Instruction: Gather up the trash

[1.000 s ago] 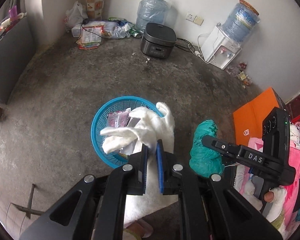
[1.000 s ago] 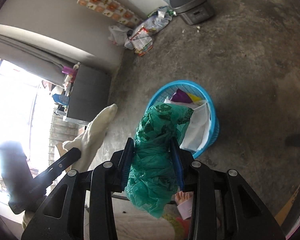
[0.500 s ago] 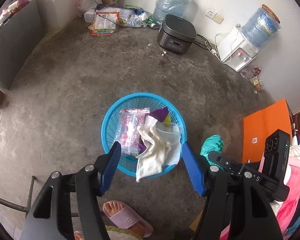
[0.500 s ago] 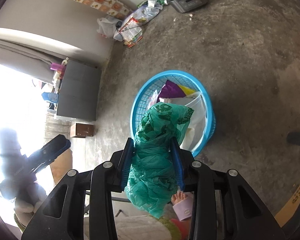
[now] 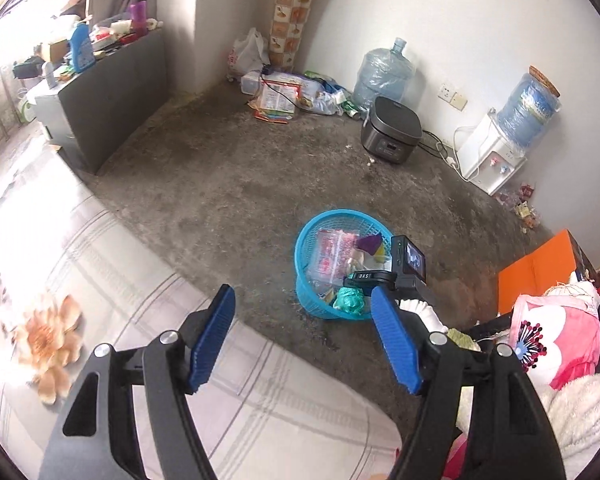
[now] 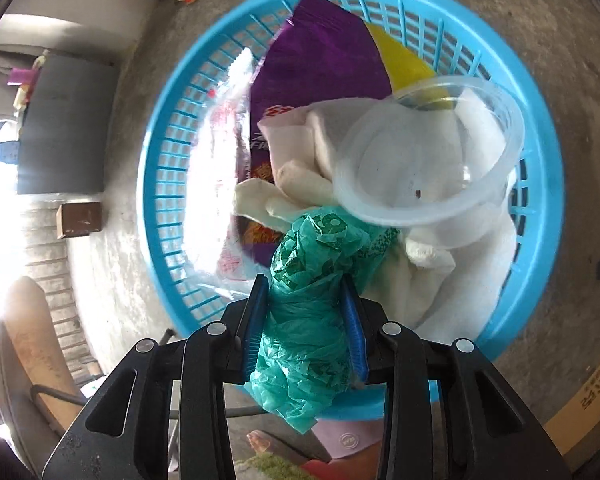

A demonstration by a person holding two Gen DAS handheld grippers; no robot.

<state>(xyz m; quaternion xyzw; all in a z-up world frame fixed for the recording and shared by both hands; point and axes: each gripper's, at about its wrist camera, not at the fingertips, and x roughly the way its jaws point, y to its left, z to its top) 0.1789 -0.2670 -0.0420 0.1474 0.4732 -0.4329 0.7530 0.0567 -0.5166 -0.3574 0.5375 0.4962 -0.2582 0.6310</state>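
A blue plastic basket stands on the concrete floor. It holds a white cloth, a clear plastic cup, a purple wrapper and other wrappers. My right gripper is shut on a crumpled green plastic bag just over the basket's near rim. In the left wrist view the bag and the right gripper sit at the basket's near edge. My left gripper is open and empty, raised well back from the basket above a patterned bed cover.
A rice cooker, water jug, water dispenser and a pile of bags line the far wall. A grey cabinet stands at left. An orange box and pink clothing lie at right.
My left gripper let the white cloth drop into the basket, opened and pulled back and up. My right gripper carried the green bag down close over the basket.
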